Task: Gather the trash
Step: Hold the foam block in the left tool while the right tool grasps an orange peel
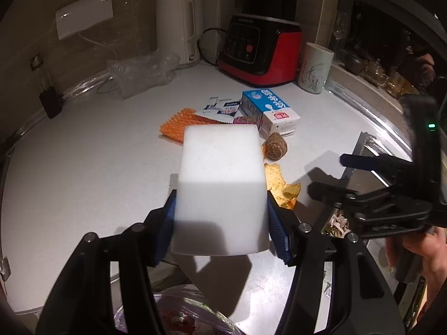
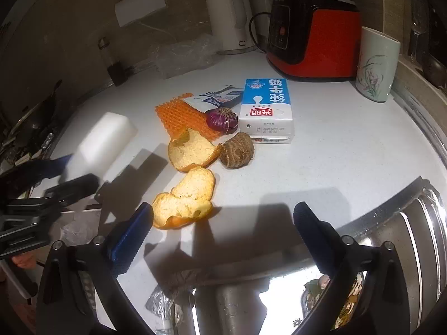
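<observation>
My left gripper [image 1: 220,217] is shut on a white foam block [image 1: 220,184] and holds it above the white counter [image 1: 97,153]; the block also shows in the right wrist view [image 2: 103,142]. My right gripper [image 2: 223,223] is open and empty, just in front of an orange peel [image 2: 184,203]. A second peel [image 2: 190,150], a brown taro root [image 2: 237,150], a red onion [image 2: 222,121], a milk carton [image 2: 266,109], an orange mesh [image 2: 178,114] and a torn sachet [image 2: 215,97] lie in a cluster beyond it.
A red and black appliance [image 2: 313,33], a white kettle [image 2: 229,16], a painted cup [image 2: 377,67] and a crumpled clear bag [image 2: 187,53] stand at the back. A steel sink [image 2: 405,237] with scraps is at the right. A bag with trash [image 1: 184,312] sits below the left gripper.
</observation>
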`<move>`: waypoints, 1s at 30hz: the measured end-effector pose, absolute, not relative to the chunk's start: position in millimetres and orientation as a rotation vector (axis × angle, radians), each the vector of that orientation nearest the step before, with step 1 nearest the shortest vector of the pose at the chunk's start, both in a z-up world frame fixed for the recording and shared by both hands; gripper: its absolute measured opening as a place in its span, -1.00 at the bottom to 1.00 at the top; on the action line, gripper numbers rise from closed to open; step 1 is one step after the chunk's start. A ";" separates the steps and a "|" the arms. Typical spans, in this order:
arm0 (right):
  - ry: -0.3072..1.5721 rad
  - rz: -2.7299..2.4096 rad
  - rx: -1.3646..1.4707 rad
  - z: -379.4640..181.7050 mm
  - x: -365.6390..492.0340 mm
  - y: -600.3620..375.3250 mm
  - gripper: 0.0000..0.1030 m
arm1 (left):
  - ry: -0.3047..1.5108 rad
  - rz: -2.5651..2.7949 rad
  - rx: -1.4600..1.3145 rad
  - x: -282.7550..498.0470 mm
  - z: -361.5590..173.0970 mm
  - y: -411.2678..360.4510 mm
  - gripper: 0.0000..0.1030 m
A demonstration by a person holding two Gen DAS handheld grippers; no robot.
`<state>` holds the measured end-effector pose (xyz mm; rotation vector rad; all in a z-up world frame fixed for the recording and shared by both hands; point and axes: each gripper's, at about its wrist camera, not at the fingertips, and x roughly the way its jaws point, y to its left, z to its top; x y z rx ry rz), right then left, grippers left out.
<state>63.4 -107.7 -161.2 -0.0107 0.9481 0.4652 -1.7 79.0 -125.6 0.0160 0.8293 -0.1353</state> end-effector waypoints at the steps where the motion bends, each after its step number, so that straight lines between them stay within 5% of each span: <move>1: 0.960 0.470 -0.006 -165.4 69.0 -104.9 0.76 | 0.814 -0.135 0.019 -7.5 -119.4 80.6 0.12; 12: 1.082 0.493 0.059 -193.2 91.5 -82.4 0.17 | 0.745 -0.092 -0.030 -64.3 -85.7 116.4 0.13; 18: 1.081 0.496 -0.022 -195.9 78.9 -59.8 -0.72 | 0.747 -0.056 -0.050 -82.2 -88.4 134.9 0.13; 30: 1.019 0.472 -0.066 -181.1 63.8 -50.4 -0.90 | 0.732 -0.040 -0.053 -114.2 -85.0 163.3 0.13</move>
